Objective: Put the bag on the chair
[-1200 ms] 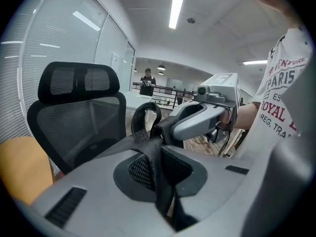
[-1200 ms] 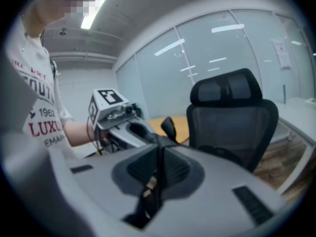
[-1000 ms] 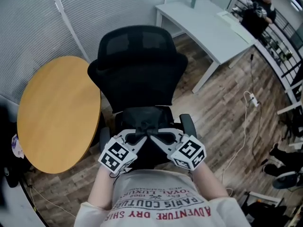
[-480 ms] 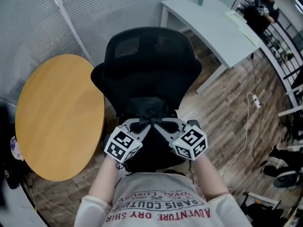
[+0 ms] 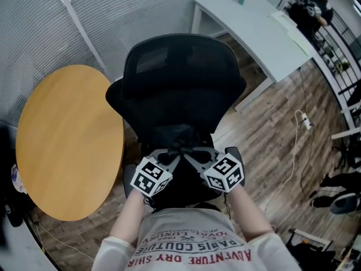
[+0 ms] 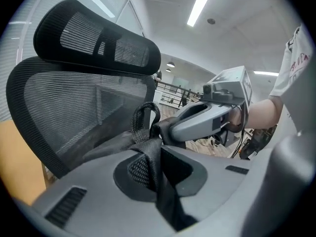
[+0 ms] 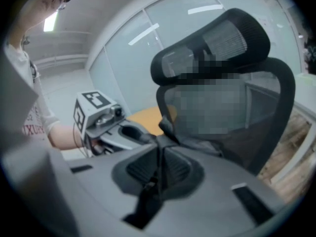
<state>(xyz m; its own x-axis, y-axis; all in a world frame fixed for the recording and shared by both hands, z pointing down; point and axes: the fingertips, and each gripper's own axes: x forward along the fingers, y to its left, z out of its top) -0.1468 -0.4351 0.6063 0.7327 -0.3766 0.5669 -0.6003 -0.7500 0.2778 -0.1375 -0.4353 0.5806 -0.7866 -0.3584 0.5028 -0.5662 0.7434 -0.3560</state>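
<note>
A black office chair (image 5: 175, 78) stands right in front of me, its mesh back (image 6: 74, 102) facing me. A black bag (image 5: 179, 135) hangs over the seat, close to the backrest. My left gripper (image 5: 174, 154) is shut on one webbing strap (image 6: 148, 152), which runs down between its jaws. The right gripper (image 5: 189, 154) is shut on the bag's other strap (image 7: 159, 164). Both grippers meet tip to tip above the bag. In the left gripper view the right gripper (image 6: 202, 120) shows beside a strap loop (image 6: 143, 117). How far the bag rests on the seat is hidden.
A round wooden table (image 5: 62, 145) stands close on the chair's left. A white desk (image 5: 254, 27) is at the back right, with a person (image 5: 307, 10) beyond it. A white cable (image 5: 290, 151) lies on the wood floor at the right. Blinds close off the back left.
Both grippers, still shut on the straps, have drawn closer together and carried the bag a little forward over the seat. The chair now sits nearer the middle of the head view.
</note>
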